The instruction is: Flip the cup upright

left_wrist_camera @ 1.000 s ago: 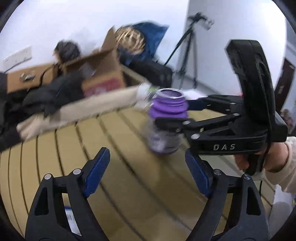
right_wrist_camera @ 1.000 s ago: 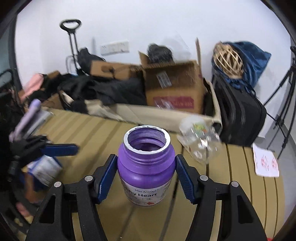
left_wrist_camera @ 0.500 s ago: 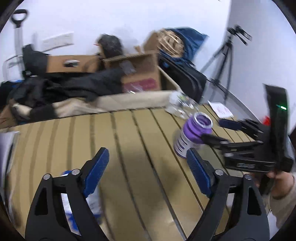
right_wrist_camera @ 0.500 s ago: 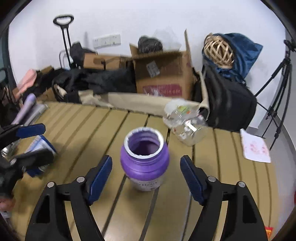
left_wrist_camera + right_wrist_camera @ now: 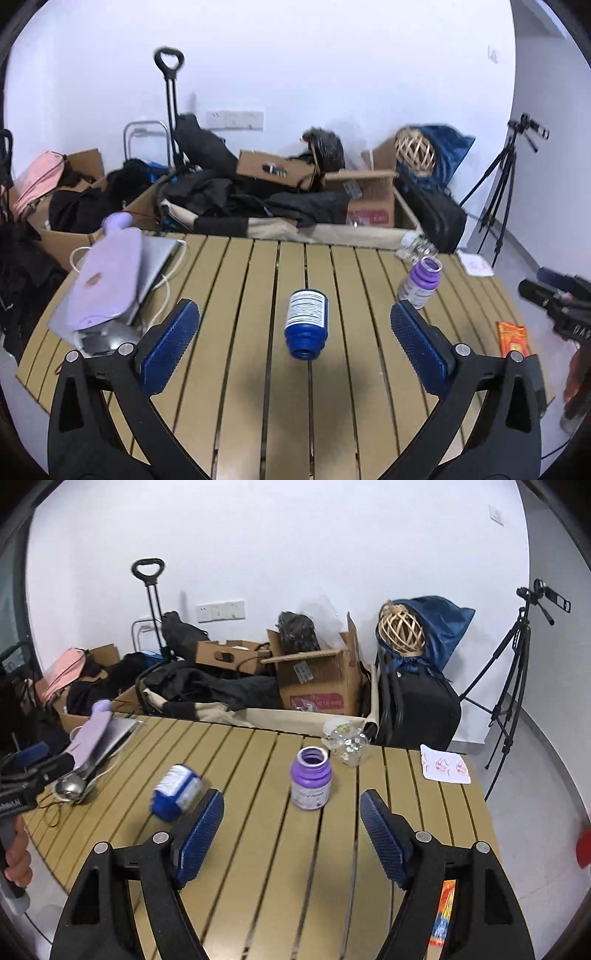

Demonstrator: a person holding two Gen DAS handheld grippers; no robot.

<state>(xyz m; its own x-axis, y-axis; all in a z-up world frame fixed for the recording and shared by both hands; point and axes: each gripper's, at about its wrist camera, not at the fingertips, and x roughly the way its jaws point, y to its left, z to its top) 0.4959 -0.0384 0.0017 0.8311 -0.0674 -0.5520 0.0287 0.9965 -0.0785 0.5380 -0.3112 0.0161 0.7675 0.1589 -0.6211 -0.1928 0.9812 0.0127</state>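
**Kid:** Left wrist view shows the big wooden table point(image 5: 258, 369) first. What is on it?

**Helper:** Lots of slats, and a blue bottle point(image 5: 306, 323) lying on its side in the middle of the frame. Its open neck points toward the camera.

**Kid:** Is that the cup we have to flip?

**Helper:** I think so. The purple bottle point(image 5: 421, 283), right of the middle and farther back, is standing up with its mouth open at the top. It looks done. So the blue one seems to be the job now.

**Kid:** What is the left claw point(image 5: 295, 350) doing?

**Helper:** It is wide apart and grips nothing. The blue bottle sits between the two blue pads point(image 5: 168, 343), a bit ahead of them, and touches neither.

**Kid:** And the right claw point(image 5: 291, 834)?

**Helper:** Right wrist view shows it spread wide too, with nothing in it. The purple bottle point(image 5: 311, 778) stands ahead of it, in the middle of the frame, clear of both pads. The blue bottle point(image 5: 176, 792) lies at the middle left.

**Kid:** What comes next?

**Helper:** My guess: the left claw goes forward and low, so the pads sit on both sides of the blue bottle. Then it squeezes and tips the bottle up onto its flat bottom.

**Kid:** Could it go wrong?

**Helper:** The bottle is round, so it might roll away if only one pad bumps it.
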